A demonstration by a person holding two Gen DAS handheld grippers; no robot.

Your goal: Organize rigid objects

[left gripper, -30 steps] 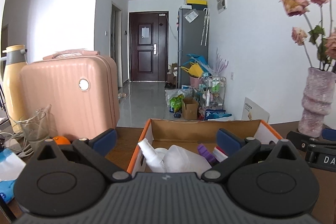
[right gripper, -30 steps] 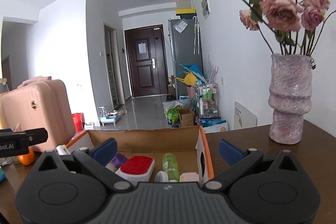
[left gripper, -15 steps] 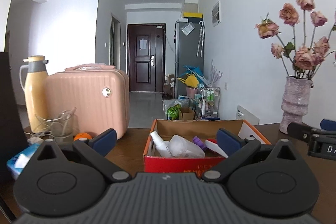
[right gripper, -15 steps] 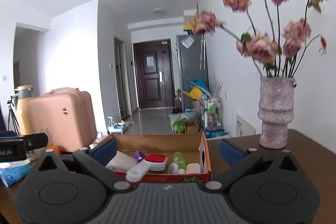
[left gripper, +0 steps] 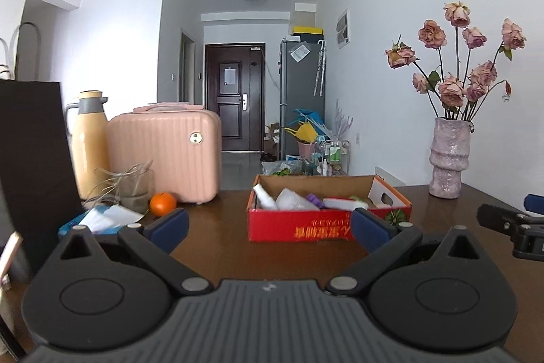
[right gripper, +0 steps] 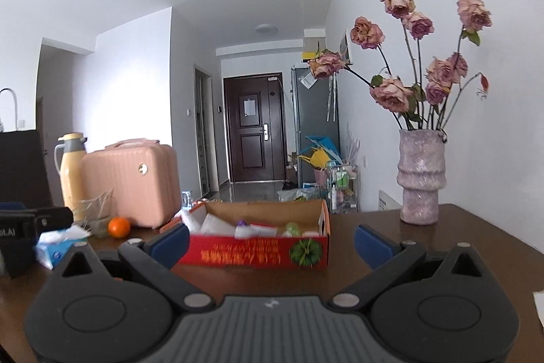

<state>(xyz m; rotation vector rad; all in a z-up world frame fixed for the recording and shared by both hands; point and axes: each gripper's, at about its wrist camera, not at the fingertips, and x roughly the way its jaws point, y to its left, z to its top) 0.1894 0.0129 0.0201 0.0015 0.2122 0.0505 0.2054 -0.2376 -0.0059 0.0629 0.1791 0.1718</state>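
Cardboard box [left gripper: 328,228] on glossy wood table [left gripper: 217,247], jaws spread

This is a lived-in flat, seen from its dining or living area. A dark wooden worktop [left gripper: 217,247] carries homely clutter: a pink suitcase [left gripper: 166,155], a yellow thermos jug [left gripper: 89,138], an orange [left gripper: 163,204], a pack of tissues [right gripper: 54,244] and a vase of dried roses [right gripper: 421,179] on the right. Beyond it, a tiled hallway runs to a dark front door [left gripper: 234,104], with a grey fridge [left gripper: 301,98] against the right wall and a small trolley of bottles [left gripper: 335,155] beside it.
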